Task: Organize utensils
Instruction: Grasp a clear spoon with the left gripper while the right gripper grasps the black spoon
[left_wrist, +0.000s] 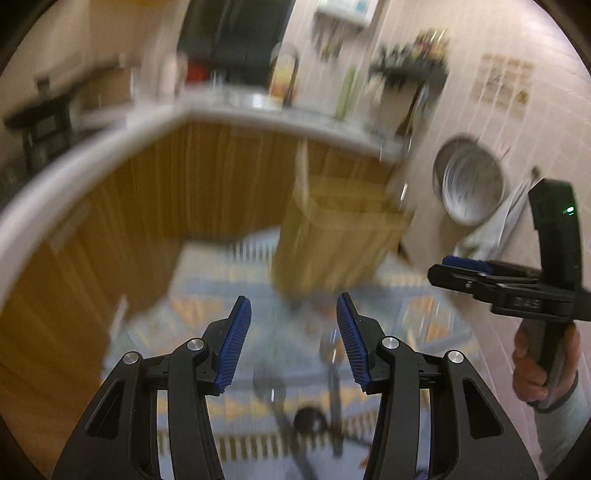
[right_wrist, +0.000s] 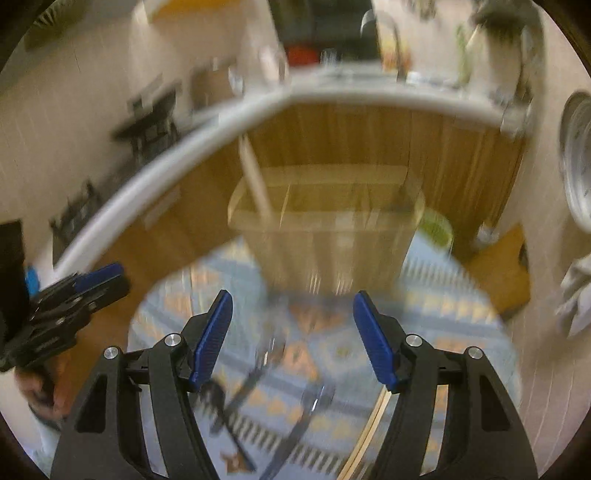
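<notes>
While both grippers' fingers (right_wrist: 212, 341) gape empty, blurred utensils (right_wrist: 236, 391) lie diagonally on the mat (right_wrist: 443, 314).

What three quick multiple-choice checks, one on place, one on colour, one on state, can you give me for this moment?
1. Where does the wooden organizer box stand?
A. at the far edge of the patterned mat, in front of the cabinet
B. up on the counter
C. on the wall shelf

2. What colour are the pads on the right gripper?
A. red
B. blue
C. green

3. How do the jaws of the left gripper stand?
A. shut on a fork
B. shut on nothing
C. open, holding nothing

Answers: 1 A, the box rises from the mat's far end against the wooden cabinet front. 2 B, both ribbed pads are blue. 3 C, a wide gap separates the pads, and the dark utensils lie on the mat below.
</notes>
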